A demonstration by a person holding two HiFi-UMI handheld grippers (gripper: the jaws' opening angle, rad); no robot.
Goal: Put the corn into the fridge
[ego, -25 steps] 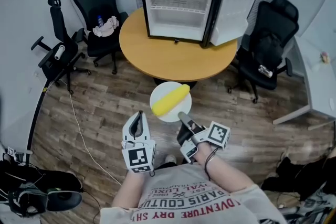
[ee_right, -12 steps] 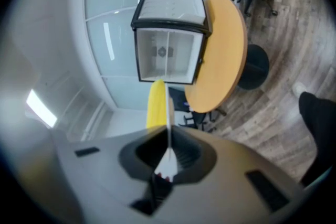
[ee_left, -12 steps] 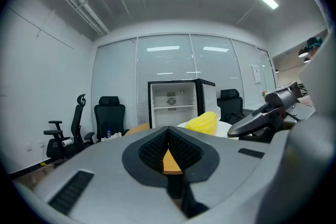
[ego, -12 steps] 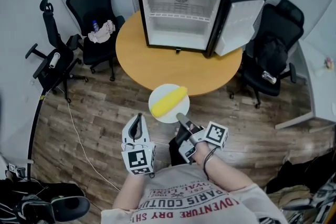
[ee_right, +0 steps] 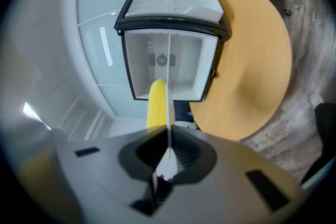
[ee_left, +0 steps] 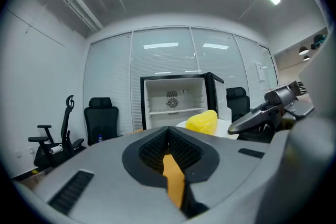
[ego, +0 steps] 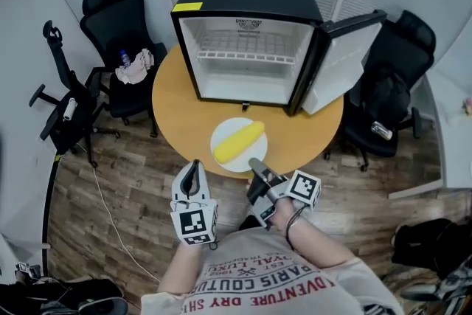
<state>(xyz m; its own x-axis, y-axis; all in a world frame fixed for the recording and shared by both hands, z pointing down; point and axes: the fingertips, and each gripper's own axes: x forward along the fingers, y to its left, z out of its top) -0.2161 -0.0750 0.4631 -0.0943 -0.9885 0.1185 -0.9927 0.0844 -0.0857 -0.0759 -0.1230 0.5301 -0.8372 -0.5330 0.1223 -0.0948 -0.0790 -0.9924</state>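
A yellow corn cob (ego: 238,142) lies on a small white plate (ego: 223,157), held level over the near edge of the round wooden table (ego: 174,102). My right gripper (ego: 254,164) is shut on the plate's near rim; in the right gripper view the plate (ee_right: 169,113) shows edge-on between the jaws, with the corn (ee_right: 155,105) behind it. My left gripper (ego: 192,170) hangs shut and empty to the plate's left. The black mini fridge (ego: 247,48) stands on the table with its door (ego: 346,64) swung open to the right, white inside, wire shelf bare.
Black office chairs stand around the table: two on the left (ego: 122,48), one with a cloth and bottle on its seat, and one on the right (ego: 391,85). A cable (ego: 103,195) trails over the wooden floor at the left.
The table and fridge have come closer and larger in view. The plate with the corn, earlier over the floor, is now over the table's near edge. Both grippers keep their hold.
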